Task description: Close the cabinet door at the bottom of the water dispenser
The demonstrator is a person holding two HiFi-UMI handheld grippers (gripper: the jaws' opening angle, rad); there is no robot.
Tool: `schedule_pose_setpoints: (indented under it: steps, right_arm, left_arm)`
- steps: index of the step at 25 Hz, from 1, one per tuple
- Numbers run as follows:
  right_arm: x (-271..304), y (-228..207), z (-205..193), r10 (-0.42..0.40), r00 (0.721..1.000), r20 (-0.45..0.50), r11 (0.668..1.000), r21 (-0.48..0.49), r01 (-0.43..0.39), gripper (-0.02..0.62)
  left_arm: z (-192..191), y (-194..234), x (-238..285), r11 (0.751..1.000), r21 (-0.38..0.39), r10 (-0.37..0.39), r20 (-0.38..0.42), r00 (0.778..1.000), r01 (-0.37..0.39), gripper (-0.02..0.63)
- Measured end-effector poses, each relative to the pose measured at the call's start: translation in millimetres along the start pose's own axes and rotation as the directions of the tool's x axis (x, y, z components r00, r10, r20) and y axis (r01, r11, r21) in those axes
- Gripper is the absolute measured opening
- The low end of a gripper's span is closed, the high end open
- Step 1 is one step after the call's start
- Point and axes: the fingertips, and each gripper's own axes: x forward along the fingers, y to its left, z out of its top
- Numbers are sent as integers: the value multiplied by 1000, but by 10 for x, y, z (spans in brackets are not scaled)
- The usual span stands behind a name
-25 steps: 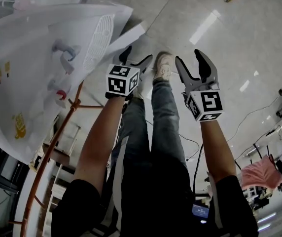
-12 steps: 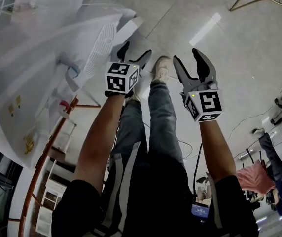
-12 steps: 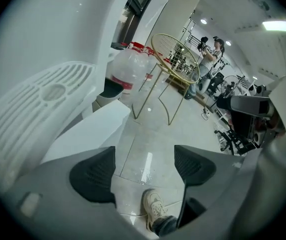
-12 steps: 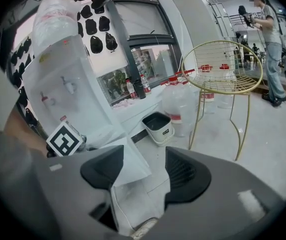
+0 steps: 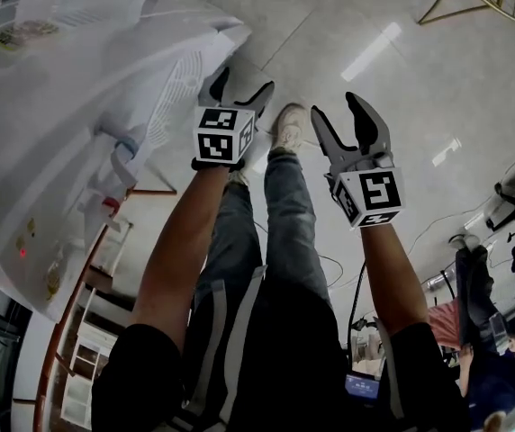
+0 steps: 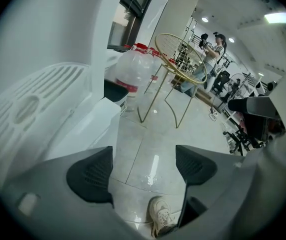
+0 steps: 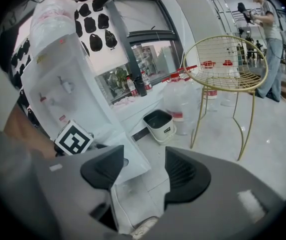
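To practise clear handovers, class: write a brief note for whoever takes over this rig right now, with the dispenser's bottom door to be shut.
Left gripper: jaws apart and opening, nothing between them. It hangs close to the free edge of the cabinet door; no contact shows.
Right gripper: open and empty, over the floor, apart from the door.
Water dispenser: at the person's left, with its bottom door swung out.
Done: nothing on the door yet.
Left: push the door shut against the dispenser, probably with the left gripper, which is nearer.
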Motion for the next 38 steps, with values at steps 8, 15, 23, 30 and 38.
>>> schedule_pose_setpoints:
  steps: [8, 15, 23, 30, 38]
  right_arm:
    - [45, -91, 88, 16, 1000, 10, 1000, -9, -16, 253]
    - [59, -193, 177, 16, 1000, 17, 1000, -14, -16, 253]
    - [106, -248, 208, 27, 1000, 11, 1000, -15, -27, 252]
    - [156, -252, 269, 31, 999, 12, 999, -16, -31, 252]
    - [-12, -152, 489, 5, 998, 55, 999, -34, -3, 250]
  left_arm:
    - [178, 27, 131, 999, -26, 24, 16, 1000, -23, 396]
    - [289, 47, 213, 997, 4, 73, 25, 997, -73, 420]
    - [350, 139, 296, 993, -12, 120, 23, 992, -120, 435]
    - [461, 105, 318, 994, -33, 106, 27, 994, -105, 443]
    - [644, -171, 25, 999, -8, 45, 48, 998, -45, 427]
